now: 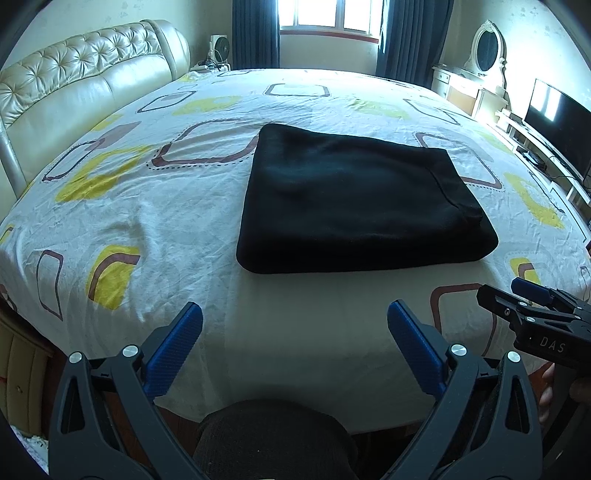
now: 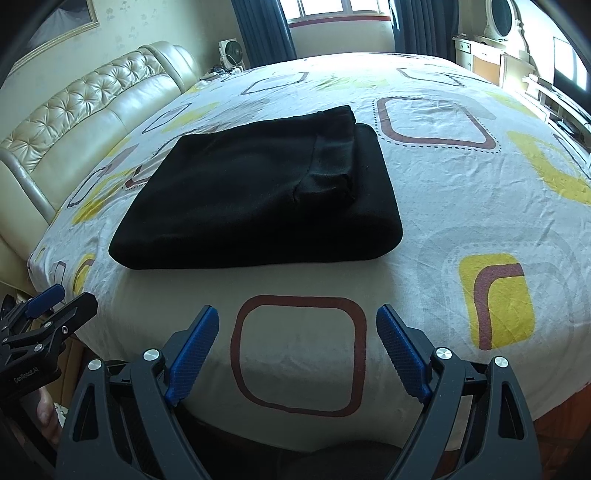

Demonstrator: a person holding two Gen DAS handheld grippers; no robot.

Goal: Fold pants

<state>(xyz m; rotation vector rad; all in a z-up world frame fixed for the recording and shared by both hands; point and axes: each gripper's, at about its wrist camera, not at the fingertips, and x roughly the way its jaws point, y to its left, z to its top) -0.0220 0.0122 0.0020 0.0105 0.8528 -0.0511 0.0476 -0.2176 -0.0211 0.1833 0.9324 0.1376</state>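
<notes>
The black pants (image 1: 354, 199) lie folded into a flat, thick rectangle in the middle of the bed; they also show in the right wrist view (image 2: 258, 195), with the waistband end folded on top at the far right. My left gripper (image 1: 295, 317) is open and empty, held over the bed's near edge, well short of the pants. My right gripper (image 2: 297, 321) is open and empty too, at the near edge beside the left one. Each gripper shows from the side in the other's view: the right one (image 1: 535, 295) and the left one (image 2: 44, 299).
The bed (image 1: 147, 206) has a white sheet with yellow and brown squares. A cream tufted headboard (image 1: 74, 85) runs along the left. A dresser with an oval mirror (image 1: 487, 48) and a TV (image 1: 557, 125) stand at the right. A window with dark curtains (image 1: 328, 14) is at the back.
</notes>
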